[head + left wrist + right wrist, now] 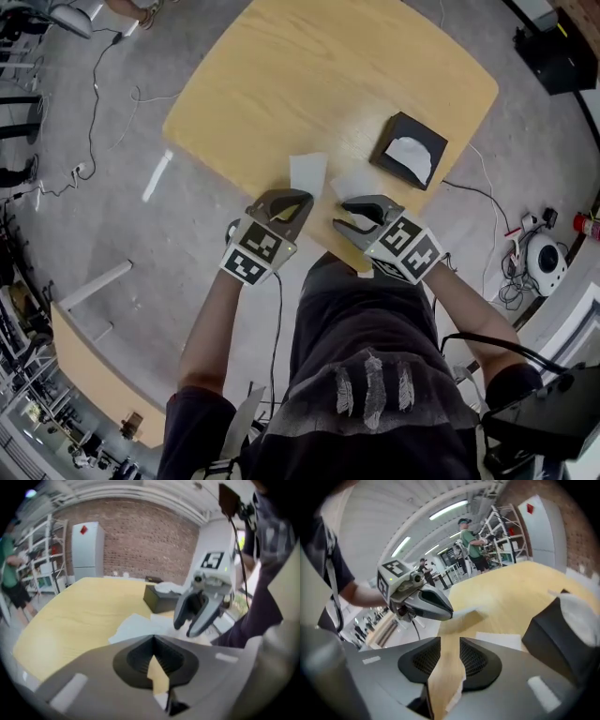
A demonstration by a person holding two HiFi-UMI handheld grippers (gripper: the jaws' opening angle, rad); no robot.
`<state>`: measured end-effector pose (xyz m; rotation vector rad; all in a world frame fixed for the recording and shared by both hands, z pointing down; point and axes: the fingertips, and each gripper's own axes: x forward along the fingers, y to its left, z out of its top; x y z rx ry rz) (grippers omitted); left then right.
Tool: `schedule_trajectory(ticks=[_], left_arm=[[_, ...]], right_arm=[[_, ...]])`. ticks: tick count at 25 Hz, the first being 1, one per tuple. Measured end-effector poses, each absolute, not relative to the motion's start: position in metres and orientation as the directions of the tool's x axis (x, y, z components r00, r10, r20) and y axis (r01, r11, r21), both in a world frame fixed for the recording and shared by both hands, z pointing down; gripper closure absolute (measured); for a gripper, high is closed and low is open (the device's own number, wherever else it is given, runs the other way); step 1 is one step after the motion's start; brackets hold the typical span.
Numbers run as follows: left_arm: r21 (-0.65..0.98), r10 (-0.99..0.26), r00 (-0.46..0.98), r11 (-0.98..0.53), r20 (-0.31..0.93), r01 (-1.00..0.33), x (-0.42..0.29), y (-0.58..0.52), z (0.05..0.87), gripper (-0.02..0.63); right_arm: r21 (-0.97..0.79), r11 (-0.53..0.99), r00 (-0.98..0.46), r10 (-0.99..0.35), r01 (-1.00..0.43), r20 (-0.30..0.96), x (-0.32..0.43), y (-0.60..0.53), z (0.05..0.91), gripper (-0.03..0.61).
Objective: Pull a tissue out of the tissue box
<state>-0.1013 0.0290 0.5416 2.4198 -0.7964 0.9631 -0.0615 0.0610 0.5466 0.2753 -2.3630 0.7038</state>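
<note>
The left tool [298,202] is pressed together with nothing between its jaws. Beside it, the right tool [339,213] stands spread, and only bare tabletop [309,84] shows through its gap. Both hang over the near edge, on the person's side of the tissue box [386,152], with the right tool the nearer to the box. Neither touches it.

Two loose tissues lie flat between the tools and the box, one [308,173] ahead of the left tool and the other [354,185] just beside the box.

This looks like a pause between pulls: both tools are empty and another tissue is waiting in the box. The next move would be to carry the spread right tool to the box, set its jaws either side of the white tuft [412,157], pinch, and draw up and away. The box looks light, so it may lift with the sheet unless the left tool steadies it.

The box sits near the tabletop's right corner, opening upward with the tuft poking out. It sits cornerwise to the person. Its top looks close to square, so I cannot name a long axis. The tuft runs from far-left to near-right.
</note>
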Motion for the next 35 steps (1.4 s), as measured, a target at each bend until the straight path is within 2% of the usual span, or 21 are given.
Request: schedule_trajectory(ticks=[3, 5, 7, 8, 11, 14, 18, 27, 32, 34, 35], left_arm=[[0.280, -0.453, 0.666, -0.659, 0.593, -0.698, -0.107, 0.017, 0.508, 0.611], [0.207, -0.475, 0.644, -0.685, 0.599, -0.698, -0.112, 0.019, 0.497, 0.611], [0.067, -0.462, 0.595, -0.751, 0.657, -0.657, -0.110, 0.031, 0.498, 0.611], [0.009, -0.453, 0.575, -0.780, 0.682, -0.626, -0.107, 0.037, 0.499, 0.611], [-0.057, -0.441, 0.557, -0.816, 0.704, -0.575, -0.100, 0.051, 0.498, 0.611], [-0.022, -0.455, 0.573, -0.795, 0.682, -0.606, -0.099, 0.053, 0.492, 0.611], [0.040, -0.499, 0.585, -0.738, 0.639, -0.674, -0.106, 0.047, 0.485, 0.612], [0.020, -0.619, 0.531, -0.640, 0.579, -0.768, -0.120, 0.041, 0.479, 0.611], [0.112, -0.658, 0.508, -0.547, 0.555, -0.830, -0.132, 0.043, 0.481, 0.609], [0.150, -0.669, 0.486, -0.495, 0.563, -0.856, -0.144, 0.043, 0.484, 0.542], [0.164, -0.684, 0.464, -0.459, 0.563, -0.873, -0.152, 0.041, 0.485, 0.532]], right_arm=[[-0.567, 0.738, -0.837, 0.004, -0.366, 0.547, -0.070, 0.054, 0.537, 0.428], [-0.656, 0.672, -0.891, -0.012, -0.343, 0.453, -0.079, 0.045, 0.519, 0.423], [-0.750, 0.580, -0.932, -0.048, -0.319, 0.359, -0.083, 0.030, 0.504, 0.426], [-0.783, 0.537, -0.941, -0.063, -0.313, 0.332, -0.083, 0.023, 0.500, 0.446], [-0.822, 0.469, -0.941, -0.059, -0.321, 0.334, -0.086, 0.013, 0.505, 0.466], [-0.828, 0.449, -0.934, -0.045, -0.335, 0.354, -0.086, 0.017, 0.514, 0.560], [-0.876, 0.386, -0.953, -0.034, -0.290, 0.301, -0.087, 0.023, 0.515, 0.581], [-0.881, 0.396, -0.963, -0.032, -0.258, 0.267, -0.092, 0.022, 0.510, 0.581], [-0.826, 0.476, -0.946, -0.044, -0.302, 0.320, -0.090, 0.022, 0.512, 0.583], [-0.802, 0.519, -0.945, -0.037, -0.296, 0.324, -0.093, 0.024, 0.506, 0.583], [-0.785, 0.547, -0.944, -0.031, -0.291, 0.328, -0.095, 0.026, 0.503, 0.583]])
